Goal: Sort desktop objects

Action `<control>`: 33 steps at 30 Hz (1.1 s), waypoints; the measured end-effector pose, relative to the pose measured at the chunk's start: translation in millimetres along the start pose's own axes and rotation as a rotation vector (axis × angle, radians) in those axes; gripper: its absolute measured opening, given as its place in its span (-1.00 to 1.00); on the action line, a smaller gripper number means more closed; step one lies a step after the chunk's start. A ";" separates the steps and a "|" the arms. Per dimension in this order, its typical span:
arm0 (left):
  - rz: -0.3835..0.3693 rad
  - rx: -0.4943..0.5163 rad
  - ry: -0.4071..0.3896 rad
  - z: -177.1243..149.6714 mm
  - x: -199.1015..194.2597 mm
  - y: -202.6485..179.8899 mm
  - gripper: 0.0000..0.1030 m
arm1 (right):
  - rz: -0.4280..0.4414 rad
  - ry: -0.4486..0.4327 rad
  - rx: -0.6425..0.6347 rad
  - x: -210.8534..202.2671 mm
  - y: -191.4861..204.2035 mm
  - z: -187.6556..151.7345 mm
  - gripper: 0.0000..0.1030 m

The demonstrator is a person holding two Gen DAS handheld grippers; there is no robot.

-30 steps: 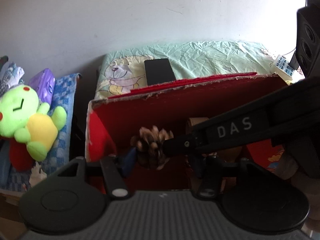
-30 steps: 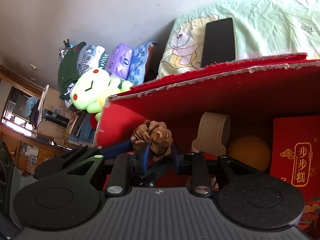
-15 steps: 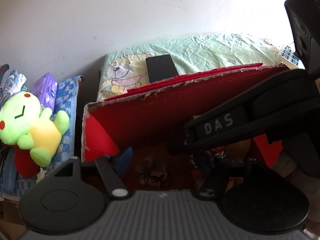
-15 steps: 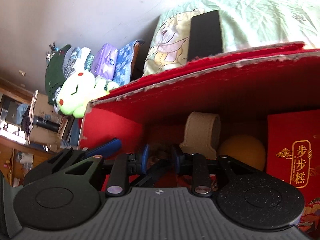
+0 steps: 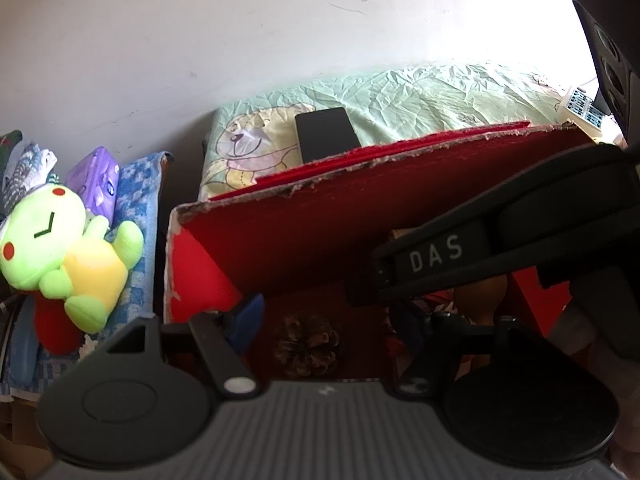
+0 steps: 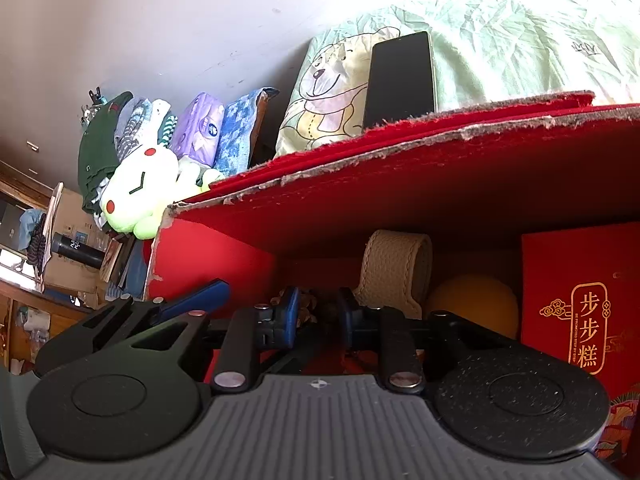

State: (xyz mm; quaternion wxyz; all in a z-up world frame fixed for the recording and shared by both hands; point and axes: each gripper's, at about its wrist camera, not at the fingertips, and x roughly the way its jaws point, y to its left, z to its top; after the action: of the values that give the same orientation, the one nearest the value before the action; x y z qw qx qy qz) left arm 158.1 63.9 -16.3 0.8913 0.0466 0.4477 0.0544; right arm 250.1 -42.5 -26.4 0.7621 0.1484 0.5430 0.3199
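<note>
Red box (image 5: 360,208), left gripper (image 5: 324,320) opening over pinecone (image 5: 306,344), right gripper (image 6: 318,308) closing, empty

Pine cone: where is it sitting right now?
In the left wrist view the pine cone lies on the floor of the red box, toward its left end, between the open left gripper's fingers and untouched by them.

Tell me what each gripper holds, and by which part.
Nothing. The pine cone lies loose on the red box's floor between the left gripper's opening fingers; the right gripper's fingers are closing empty.
</note>
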 end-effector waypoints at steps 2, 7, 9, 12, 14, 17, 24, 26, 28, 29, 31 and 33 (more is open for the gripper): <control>0.006 -0.001 -0.001 0.0 0.0 -0.2 0.41 | -0.001 -0.003 0.001 -0.5 -0.3 -0.6 -0.58; 0.011 -0.005 -0.005 -1.1 -1.0 0.5 0.42 | -0.007 -0.010 -0.005 -1.6 0.6 -1.4 -0.59; 0.009 -0.005 -0.007 -1.5 -1.1 0.9 0.44 | -0.003 -0.011 0.000 -1.8 -0.7 -1.4 -0.59; 0.006 -0.011 -0.012 -1.8 -1.9 2.0 0.50 | 0.008 -0.012 0.016 -2.3 -3.8 -1.5 -0.59; 0.006 -0.016 -0.016 -2.2 -2.6 2.7 0.53 | 0.015 -0.012 0.025 -2.4 -5.2 -1.3 -0.59; 0.008 -0.023 -0.021 -2.6 -3.3 3.9 0.56 | 0.020 -0.015 0.031 -2.8 -6.0 -1.4 -0.59; 0.009 -0.031 -0.031 -3.7 -4.2 5.2 0.59 | 0.020 -0.025 0.035 -4.0 -5.9 -1.7 -0.59; 0.008 -0.035 -0.033 -3.8 -4.6 5.7 0.60 | 0.014 -0.030 0.036 -4.7 -6.0 -1.9 -0.59; 0.007 -0.037 -0.036 -4.0 -5.0 6.2 0.60 | 0.013 -0.030 0.038 -4.7 -6.4 -1.5 -0.59; 0.007 -0.039 -0.038 -4.3 -5.5 6.4 0.60 | 0.012 -0.030 0.039 -4.6 -6.5 -1.2 -0.59; 0.004 -0.042 -0.042 -4.8 -6.1 6.9 0.60 | 0.009 -0.030 0.037 -4.6 -6.2 -0.8 -0.59; 0.000 -0.044 -0.044 -4.5 -6.3 7.6 0.61 | 0.005 -0.034 0.034 -5.2 -5.8 -1.3 -0.59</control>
State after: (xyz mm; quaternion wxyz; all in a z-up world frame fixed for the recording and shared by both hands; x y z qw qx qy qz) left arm 150.4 70.7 -13.0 0.9018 0.0283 0.4266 0.0630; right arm 249.8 -50.4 -26.4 0.7678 0.1682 0.5350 0.3098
